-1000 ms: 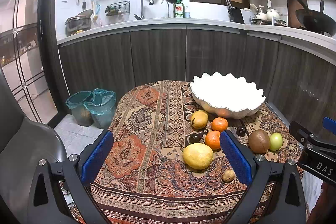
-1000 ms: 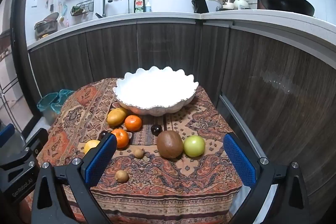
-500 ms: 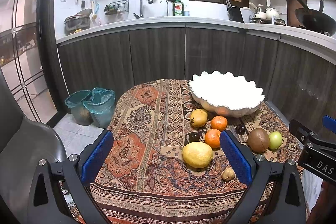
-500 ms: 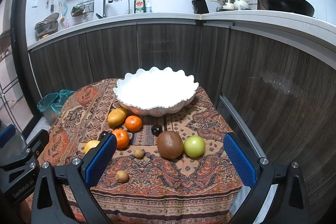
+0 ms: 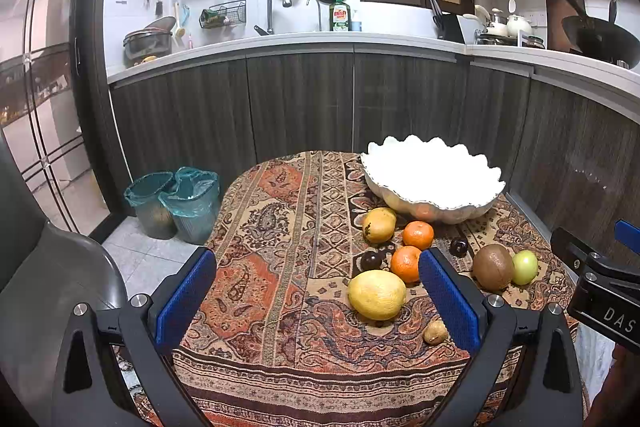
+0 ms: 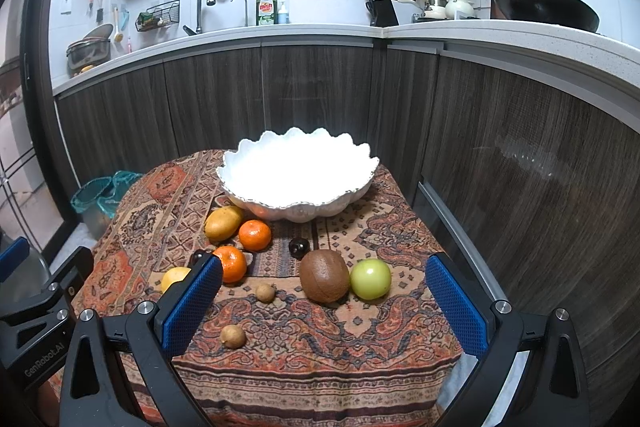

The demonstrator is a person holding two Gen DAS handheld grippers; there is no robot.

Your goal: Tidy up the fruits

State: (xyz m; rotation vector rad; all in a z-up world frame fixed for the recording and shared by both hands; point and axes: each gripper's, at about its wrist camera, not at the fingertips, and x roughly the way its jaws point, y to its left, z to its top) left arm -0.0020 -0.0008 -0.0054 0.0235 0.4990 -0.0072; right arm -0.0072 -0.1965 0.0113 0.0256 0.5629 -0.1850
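A white scalloped bowl (image 5: 434, 183) (image 6: 298, 179) stands at the far side of a small table with a patterned cloth (image 5: 280, 227). In front of it lie loose fruits: a yellow lemon (image 5: 377, 294), two oranges (image 5: 405, 264) (image 6: 255, 235), a yellow mango (image 6: 222, 223), a brown kiwi (image 6: 325, 281), a green apple (image 6: 370, 279), dark plums (image 6: 298, 247) and small brown fruits (image 6: 233, 336). My left gripper (image 5: 320, 301) is open and empty above the table's near edge. My right gripper (image 6: 324, 305) is open and empty, short of the kiwi and apple.
Two bins with green liners (image 5: 176, 203) stand on the floor left of the table. Dark kitchen cabinets (image 6: 320, 99) run behind and to the right. A grey chair (image 5: 48, 287) is at the near left. The right gripper's body shows in the left wrist view (image 5: 600, 287).
Both grippers have drifted very slightly; the fruits and bowl have not moved.
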